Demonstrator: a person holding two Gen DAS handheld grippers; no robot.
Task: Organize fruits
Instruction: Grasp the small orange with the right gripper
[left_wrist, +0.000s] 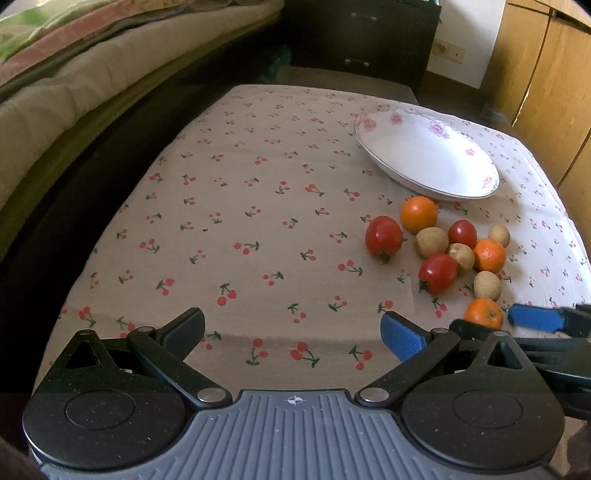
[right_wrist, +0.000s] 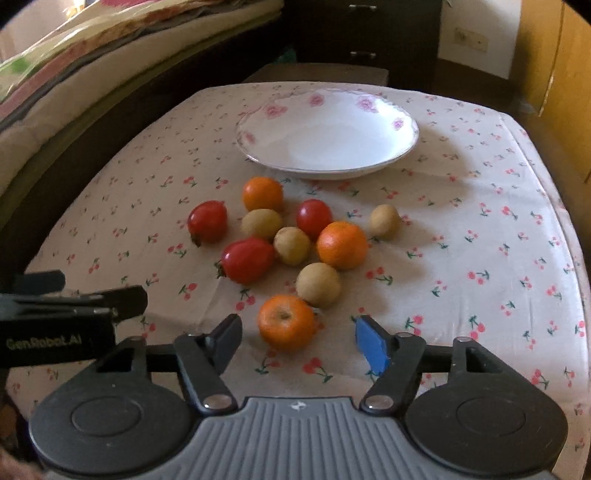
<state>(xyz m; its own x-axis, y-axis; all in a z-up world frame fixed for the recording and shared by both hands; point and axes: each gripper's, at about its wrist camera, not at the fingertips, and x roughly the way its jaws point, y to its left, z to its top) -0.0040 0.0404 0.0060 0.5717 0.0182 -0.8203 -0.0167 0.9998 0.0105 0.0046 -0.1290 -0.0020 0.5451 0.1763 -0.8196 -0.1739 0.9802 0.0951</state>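
Note:
A cluster of fruit lies on the cherry-print tablecloth (right_wrist: 480, 236): three oranges, three red tomatoes and several small tan fruits. The nearest orange (right_wrist: 286, 322) (left_wrist: 483, 314) sits between the open fingers of my right gripper (right_wrist: 299, 341), not gripped. A red tomato (right_wrist: 247, 259) and a tan fruit (right_wrist: 318, 284) lie just beyond it. The white flowered bowl (right_wrist: 402, 122) (left_wrist: 373, 125) stands empty behind the cluster. My left gripper (left_wrist: 295, 332) is open and empty over bare cloth, left of the fruit.
A bed with folded blankets (left_wrist: 74, 74) runs along the left side of the table. A dark cabinet (right_wrist: 365, 33) stands behind and a wooden wardrobe (left_wrist: 546, 92) at the right. The left gripper's body (right_wrist: 55, 325) shows at the left of the right wrist view.

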